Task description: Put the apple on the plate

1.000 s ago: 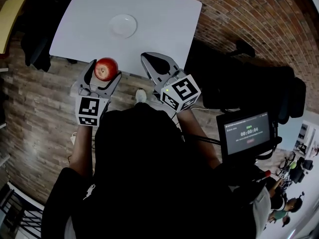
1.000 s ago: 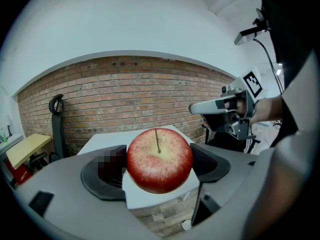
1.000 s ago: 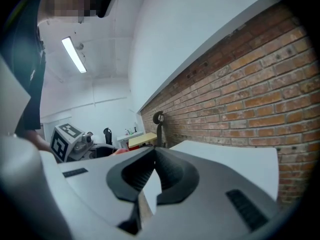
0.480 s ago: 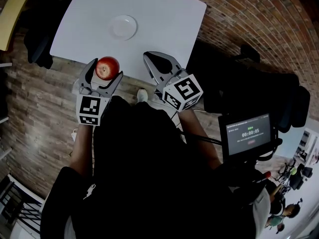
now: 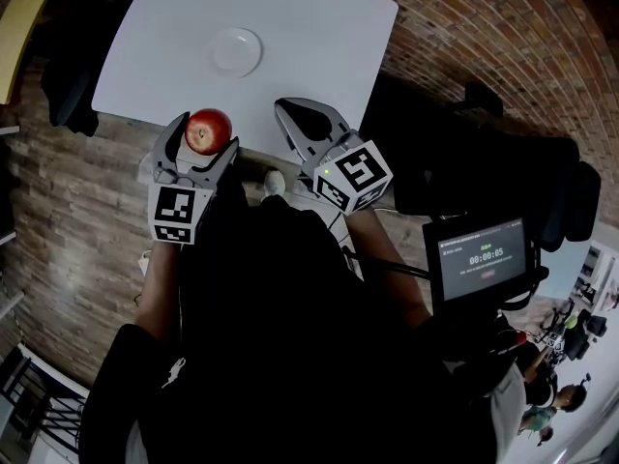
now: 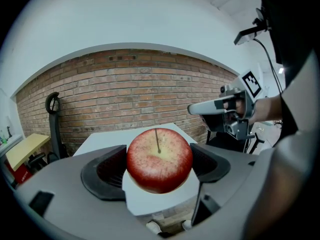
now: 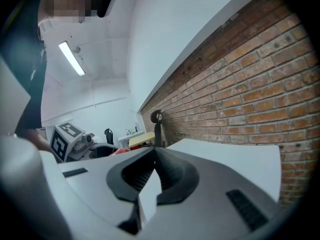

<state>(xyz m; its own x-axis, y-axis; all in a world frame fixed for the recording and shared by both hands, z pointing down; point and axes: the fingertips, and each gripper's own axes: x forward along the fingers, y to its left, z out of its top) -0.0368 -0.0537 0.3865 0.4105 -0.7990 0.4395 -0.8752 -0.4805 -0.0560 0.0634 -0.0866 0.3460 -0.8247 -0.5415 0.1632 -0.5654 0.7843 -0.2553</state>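
A red apple (image 5: pixel 208 130) sits between the jaws of my left gripper (image 5: pixel 205 133), which is shut on it just off the near edge of the white table (image 5: pixel 309 27). In the left gripper view the apple (image 6: pixel 159 159) fills the gap between the pads, stem up. A small white plate (image 5: pixel 237 51) rests empty on the table, beyond the apple. My right gripper (image 5: pixel 302 114) hovers to the right of the apple over the table's near edge, shut with nothing in it; its pads meet at the tip (image 7: pixel 154 151).
A black chair (image 5: pixel 464 153) stands right of the table and dark furniture (image 5: pixel 68 85) at its left edge. A small screen (image 5: pixel 481 259) hangs at my right side. A yellow table (image 5: pixel 19 27) is far left. A brick wall (image 6: pixel 140 99) lies behind the table.
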